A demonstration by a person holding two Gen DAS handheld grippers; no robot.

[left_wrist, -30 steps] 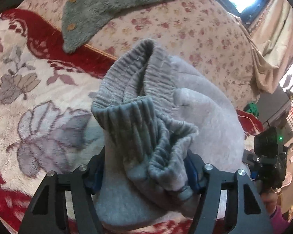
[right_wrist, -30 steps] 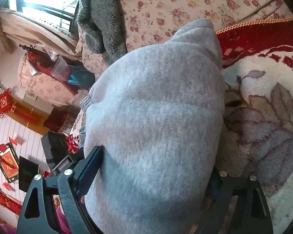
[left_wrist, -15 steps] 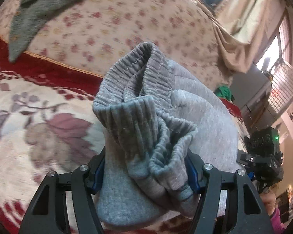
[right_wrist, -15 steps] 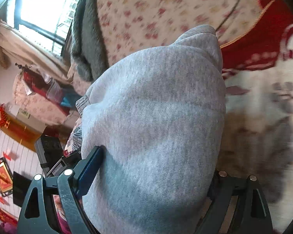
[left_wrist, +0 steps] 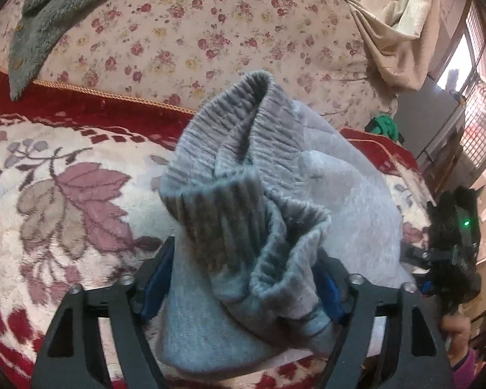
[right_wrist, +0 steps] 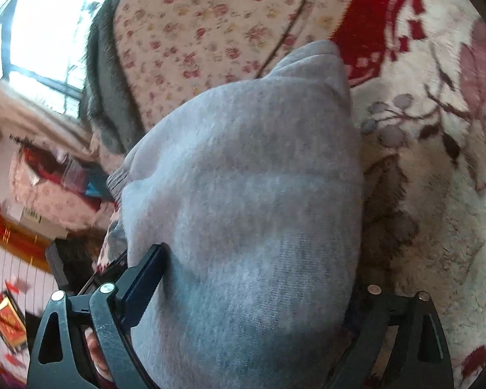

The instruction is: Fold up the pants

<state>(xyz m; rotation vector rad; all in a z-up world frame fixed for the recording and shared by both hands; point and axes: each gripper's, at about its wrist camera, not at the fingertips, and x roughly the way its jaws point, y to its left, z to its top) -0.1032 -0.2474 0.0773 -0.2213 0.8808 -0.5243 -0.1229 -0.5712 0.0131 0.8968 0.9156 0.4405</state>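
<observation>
Holding the grey pants (left_wrist: 262, 227) bunched between our two tools, we see the ribbed waistband (left_wrist: 230, 149) point up and away from the left gripper (left_wrist: 243, 282), its long axis running forward from the jaws. Compared with a second ago, the red floral blanket (left_wrist: 64, 201) lies farther below and the flowered quilt (left_wrist: 210, 32) fills more view. Both the left and the right gripper (right_wrist: 252, 321) are clamped on cloth.
</observation>
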